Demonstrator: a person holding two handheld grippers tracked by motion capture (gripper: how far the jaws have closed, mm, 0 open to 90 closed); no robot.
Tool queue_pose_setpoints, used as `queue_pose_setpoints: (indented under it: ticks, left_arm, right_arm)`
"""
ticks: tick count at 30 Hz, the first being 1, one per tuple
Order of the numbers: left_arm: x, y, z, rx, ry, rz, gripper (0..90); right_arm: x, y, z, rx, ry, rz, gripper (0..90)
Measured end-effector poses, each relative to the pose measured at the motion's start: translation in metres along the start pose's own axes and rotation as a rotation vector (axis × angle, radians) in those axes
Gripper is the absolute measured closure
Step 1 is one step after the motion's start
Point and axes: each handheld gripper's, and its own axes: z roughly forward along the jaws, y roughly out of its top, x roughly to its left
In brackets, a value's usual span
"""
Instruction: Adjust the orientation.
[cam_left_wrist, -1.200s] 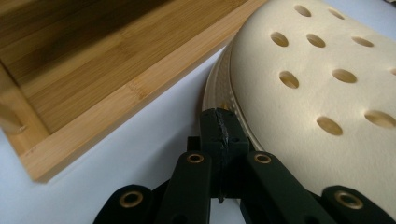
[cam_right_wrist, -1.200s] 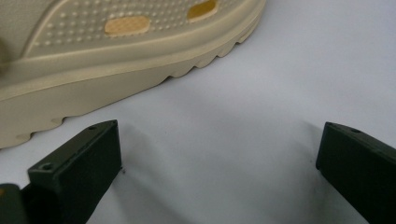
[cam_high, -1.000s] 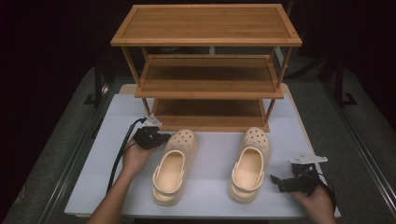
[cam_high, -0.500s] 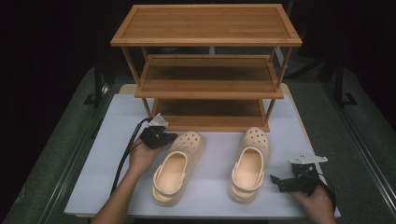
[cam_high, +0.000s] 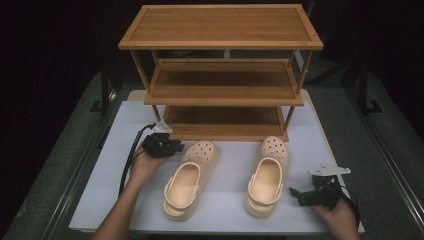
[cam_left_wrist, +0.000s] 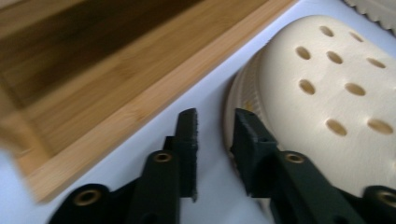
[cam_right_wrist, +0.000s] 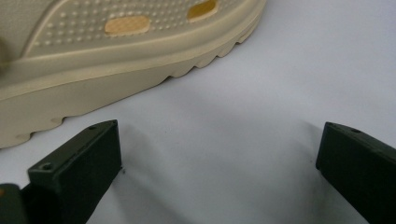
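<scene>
Our left gripper (cam_high: 176, 147) has just been opening, nothing between its jaws yet. The left clog (cam_high: 190, 177) sits at its 3 o'clock, so we'd widen further, then straddle the toe rim. Right gripper (cam_high: 298, 194) gapes wide, empty.

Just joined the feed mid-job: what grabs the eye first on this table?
A three-tier wooden rack stands at the table's far side, and two cream clogs lie before it, toes toward it. The left gripper, jaws just opened slightly with nothing between them, sits at the toe of the left clog. The right gripper rests wide open beside the right clog.
</scene>
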Motion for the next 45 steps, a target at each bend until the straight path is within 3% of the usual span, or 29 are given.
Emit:
queue_pose_setpoints:
  ticks: [6, 10, 19, 24, 32, 34, 37, 39, 45]
  left_arm:
    - [0.003, -0.012, -0.023, -0.003, 0.027, -0.003, 61.6]
    - [0.005, -0.028, -0.041, -0.013, 0.037, -0.034, 55.1]
    - [0.009, -0.077, -0.067, 0.007, 0.105, -0.084, 32.7]
    - [0.003, -0.096, -0.078, 0.028, 0.106, -0.095, 17.5]
    - [-0.011, -0.124, -0.084, 0.061, 0.112, -0.081, 6.8]
    - [-0.014, -0.129, -0.084, 0.072, 0.111, -0.081, 0.0]
    - [-0.018, -0.139, -0.085, 0.068, 0.121, -0.073, 0.0]
    - [-0.02, -0.144, -0.085, 0.036, 0.125, -0.072, 0.0]
    - [-0.02, -0.144, -0.084, 0.046, 0.121, -0.076, 0.0]
  right_arm:
    - [0.0, 0.0, 0.0, -0.001, -0.003, -0.002, 0.0]
    - [0.0, 0.0, 0.0, -0.002, -0.003, -0.002, 0.0]
    - [0.0, 0.0, 0.0, -0.002, -0.004, -0.003, 0.0]
    - [0.001, 0.0, 0.0, -0.003, -0.004, -0.003, 0.0]
    - [0.001, 0.0, 0.0, -0.001, -0.004, -0.002, 0.0]
    - [0.0, 0.0, 0.0, -0.001, -0.004, -0.002, 0.0]
    - [0.0, 0.0, 0.0, 0.001, -0.003, 0.0, 0.0]
    - [0.0, 0.0, 0.0, 0.003, -0.001, 0.001, 0.0]
    - [0.0, 0.001, 0.0, 0.008, -0.003, -0.001, 0.0]
